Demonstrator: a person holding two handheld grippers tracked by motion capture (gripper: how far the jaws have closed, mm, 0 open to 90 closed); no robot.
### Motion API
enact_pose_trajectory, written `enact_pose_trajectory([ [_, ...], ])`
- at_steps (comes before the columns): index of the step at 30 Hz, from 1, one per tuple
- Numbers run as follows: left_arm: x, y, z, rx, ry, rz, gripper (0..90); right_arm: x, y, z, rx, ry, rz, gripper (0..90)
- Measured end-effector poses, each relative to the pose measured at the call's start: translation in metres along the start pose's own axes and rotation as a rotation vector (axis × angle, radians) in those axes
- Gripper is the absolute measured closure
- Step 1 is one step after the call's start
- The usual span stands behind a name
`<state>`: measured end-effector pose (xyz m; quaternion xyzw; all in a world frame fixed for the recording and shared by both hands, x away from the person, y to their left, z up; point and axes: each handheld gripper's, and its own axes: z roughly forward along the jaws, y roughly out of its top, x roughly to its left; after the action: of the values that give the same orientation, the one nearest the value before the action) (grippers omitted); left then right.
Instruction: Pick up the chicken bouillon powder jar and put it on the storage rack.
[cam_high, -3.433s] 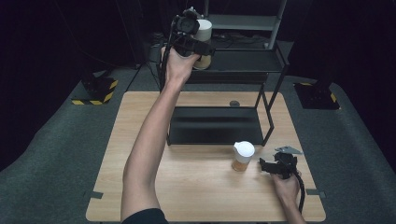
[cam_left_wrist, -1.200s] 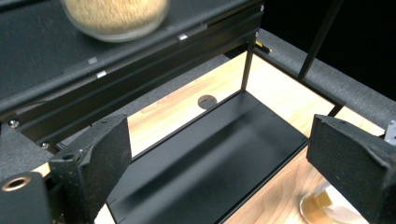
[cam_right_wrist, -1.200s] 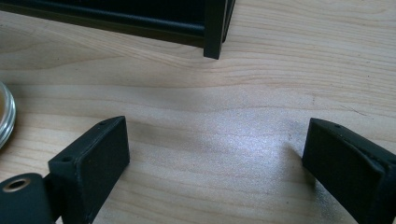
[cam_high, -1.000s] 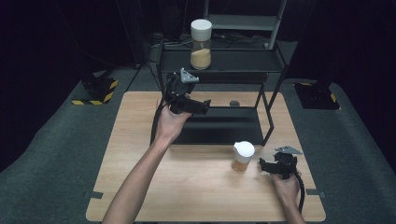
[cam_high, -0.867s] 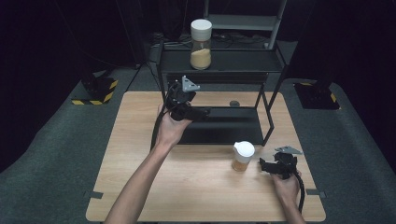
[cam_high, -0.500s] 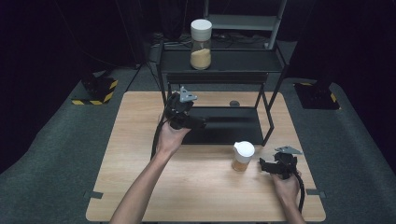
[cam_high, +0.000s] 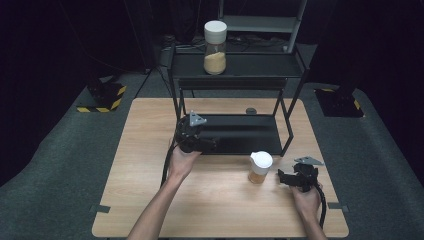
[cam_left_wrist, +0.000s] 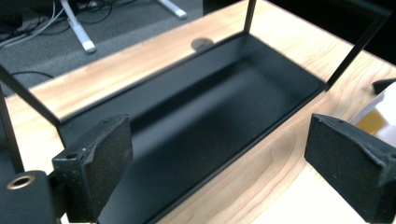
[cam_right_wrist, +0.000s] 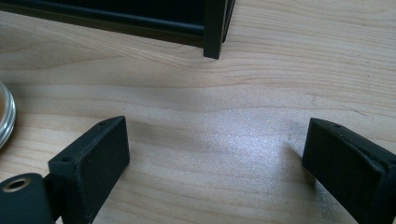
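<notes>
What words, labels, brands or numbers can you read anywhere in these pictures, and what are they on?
No text can be read.
The tall jar on the rack and the short jar on the table show no label.
The floor blocks bear yellow-black stripes, no words.

No readable text, label, brand or number anywhere. Plain white lids and bare glass on both jars, blank black shelf. Only yellow-black hazard stripes on floor bases, far left and right.

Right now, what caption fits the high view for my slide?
Left gripper open above the rack's bottom tray, one jar on the top shelf, another jar beside the resting right gripper.
</notes>
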<state>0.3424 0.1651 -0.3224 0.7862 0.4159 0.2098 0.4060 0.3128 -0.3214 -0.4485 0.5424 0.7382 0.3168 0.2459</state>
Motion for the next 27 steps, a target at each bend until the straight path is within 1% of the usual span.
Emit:
enact_pose_trajectory([
  [2,0.001,-0.009,0.007,0.017,0.002,-0.012,8.0,0.0,0.0,0.0,0.0,0.0,0.0,6.7],
  [4,0.001,-0.012,0.009,0.022,0.004,-0.015,8.1,0.0,0.0,0.0,0.0,-0.001,0.0,6.7],
  [5,0.0,-0.017,0.013,0.034,0.011,-0.021,8.1,0.0,0.0,0.0,0.0,-0.001,0.0,6.7],
  [6,0.0,-0.017,0.013,0.034,0.011,-0.021,8.1,0.0,0.0,0.0,0.0,-0.001,0.001,6.7],
  [8,-0.001,-0.023,0.018,0.048,0.018,-0.018,8.1,0.0,0.0,0.0,0.0,-0.001,0.0,6.7],
  [9,-0.002,-0.027,0.021,0.055,0.021,-0.024,8.2,0.0,0.0,0.0,0.0,-0.001,0.0,6.7],
  [13,-0.004,-0.033,0.026,0.069,0.025,-0.021,8.2,0.0,0.0,0.0,0.0,-0.001,0.001,6.7],
  [17,-0.004,-0.041,0.032,0.072,0.028,-0.037,8.3,0.0,0.0,0.0,0.0,-0.001,0.001,6.7],
  [18,-0.004,-0.046,0.034,0.072,0.03,-0.043,8.3,0.0,0.0,0.0,0.0,-0.001,0.0,6.7],
  [21,-0.004,-0.05,0.037,0.075,0.031,-0.051,8.4,0.0,0.0,0.0,0.0,-0.001,0.0,6.7],
  [23,-0.004,-0.056,0.042,0.079,0.033,-0.064,8.5,0.0,0.0,0.0,0.0,-0.001,0.0,6.7],
  [27,-0.005,-0.061,0.049,0.09,0.042,-0.073,8.6,0.0,0.0,0.0,0.0,-0.001,0.0,6.7],
])
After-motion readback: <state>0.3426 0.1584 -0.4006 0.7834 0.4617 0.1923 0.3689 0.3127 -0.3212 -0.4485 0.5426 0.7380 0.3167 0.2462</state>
